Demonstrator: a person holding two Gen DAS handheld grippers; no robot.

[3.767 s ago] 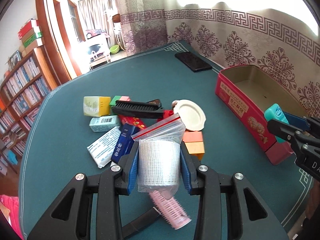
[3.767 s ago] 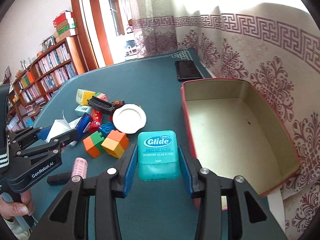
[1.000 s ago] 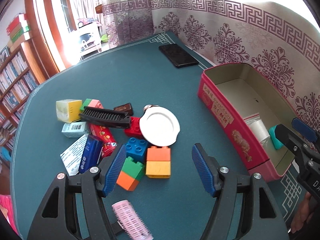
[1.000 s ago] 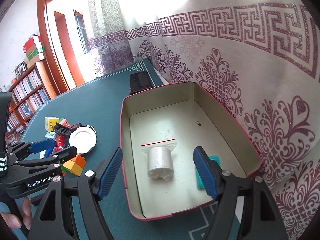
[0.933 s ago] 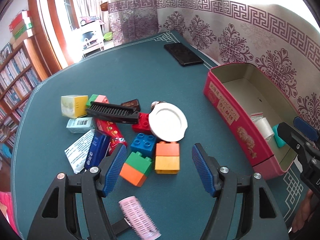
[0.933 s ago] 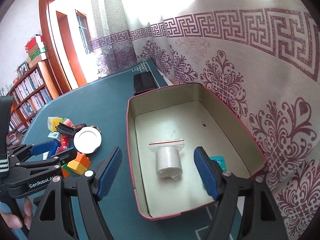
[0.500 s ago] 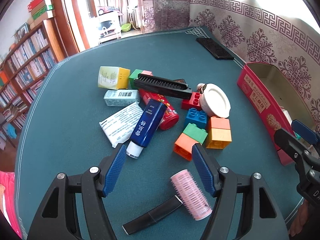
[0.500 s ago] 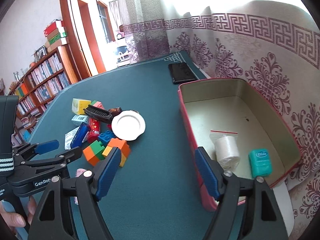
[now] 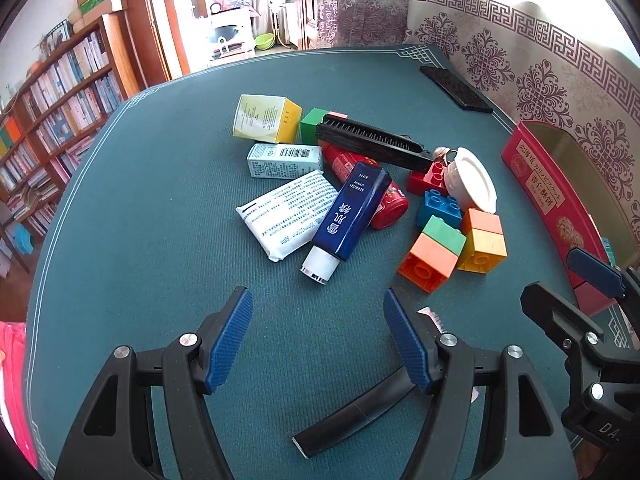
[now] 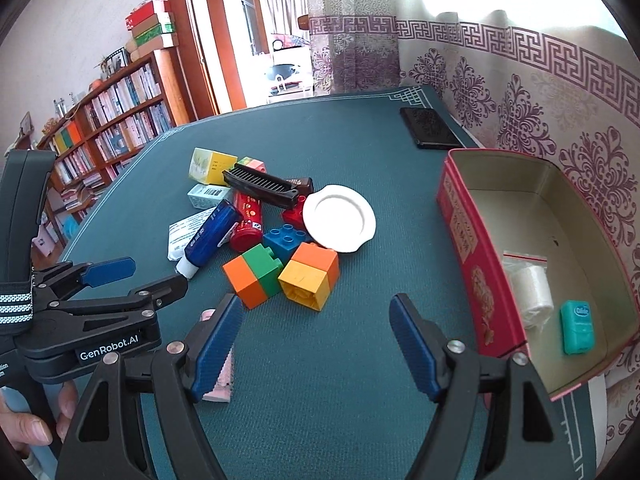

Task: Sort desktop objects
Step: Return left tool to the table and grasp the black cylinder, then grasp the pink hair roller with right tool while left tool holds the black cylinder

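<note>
Both claws stand wide open and hold nothing; the left claw (image 9: pixel 318 340) hovers over bare green table (image 9: pixel 160 240), and the right claw (image 10: pixel 316 340) hovers over the same cloth, just left of the red tin (image 10: pixel 476 264); the pink hair roller (image 10: pixel 222 364) is mostly hidden, only a sliver showing behind the right claw's left finger and a scrap beside the left claw's right finger; its black handle (image 9: pixel 356 412) lies between the left claw's fingers, close under the camera; the small brown thing behind the black comb (image 9: pixel 368 142) cannot be made out; the red bottle (image 9: pixel 372 184) is largely covered by the comb and the blue tube (image 9: pixel 350 212).

Ahead of the left claw, slightly right, the tube lies with its white cap (image 9: pixel 320 266) pointing back toward the fingers, resting on a white printed packet (image 9: pixel 286 212); further right sit the orange-and-green block (image 9: pixel 432 254) and the orange-and-yellow block (image 9: pixel 482 242), touching; these lie just ahead of the right claw's left finger; the white dish (image 10: pixel 339 218) lies beyond them; inside the tin, right of the right claw, lie a bagged white roll (image 10: pixel 530 290) and a teal floss box (image 10: pixel 578 326), near each other; the tin's near corner is cut off by the frame.
</note>
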